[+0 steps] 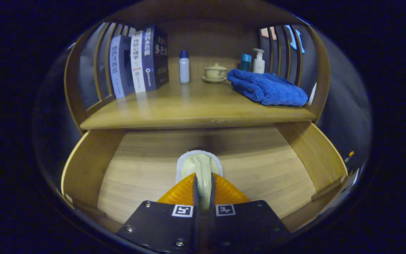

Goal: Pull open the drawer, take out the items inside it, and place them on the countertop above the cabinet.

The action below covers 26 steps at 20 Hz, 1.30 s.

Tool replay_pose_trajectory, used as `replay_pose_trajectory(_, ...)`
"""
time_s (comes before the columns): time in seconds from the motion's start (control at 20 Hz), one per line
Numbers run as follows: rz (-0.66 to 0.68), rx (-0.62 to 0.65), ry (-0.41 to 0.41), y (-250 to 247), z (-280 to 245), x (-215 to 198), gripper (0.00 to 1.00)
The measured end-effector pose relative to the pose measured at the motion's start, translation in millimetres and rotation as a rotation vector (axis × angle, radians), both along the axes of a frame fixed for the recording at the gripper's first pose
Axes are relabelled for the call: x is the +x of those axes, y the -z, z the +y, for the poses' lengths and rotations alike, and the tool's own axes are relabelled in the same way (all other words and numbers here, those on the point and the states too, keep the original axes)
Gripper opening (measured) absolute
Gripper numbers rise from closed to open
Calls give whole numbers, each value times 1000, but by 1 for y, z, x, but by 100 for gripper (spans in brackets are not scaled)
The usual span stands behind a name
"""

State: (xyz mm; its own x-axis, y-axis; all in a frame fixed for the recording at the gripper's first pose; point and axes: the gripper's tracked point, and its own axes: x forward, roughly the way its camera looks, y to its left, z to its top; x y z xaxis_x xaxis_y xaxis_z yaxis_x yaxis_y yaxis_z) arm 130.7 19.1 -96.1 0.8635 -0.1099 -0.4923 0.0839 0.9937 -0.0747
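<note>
While the gripper (203,181) sits over the open drawer (83,165), its fingers are nearly closed, both pressing on a pale folded cloth (199,164) pinched between them; can't tell if the cloth touches the drawer floor. Beyond the drawer, the countertop (196,106) carries a blue towel (268,88) to the right, books (139,63) standing at the left, and a white bottle (184,67), lidded cup (215,73) and pump bottle (258,60) along the back.
</note>
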Motion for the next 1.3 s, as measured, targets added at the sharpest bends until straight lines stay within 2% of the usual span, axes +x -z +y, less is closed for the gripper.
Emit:
replay_pose_trajectory(0.5,-397,32,25,-115,-5,-62,9)
replay_pose_trajectory(0.65,-461,6,30,-150,-5,-78,9)
replay_pose_trajectory(0.85,-492,-13,43,-198,0,-81,9)
replay_pose_trajectory(0.95,-460,-35,57,-216,-1,-76,9)
replay_pose_trajectory(1.05,-455,-31,61,-241,5,-58,9)
replay_pose_trajectory(1.15,-424,-2,29,-251,19,-36,9)
replay_pose_trajectory(1.3,-348,-74,49,-251,7,0,9)
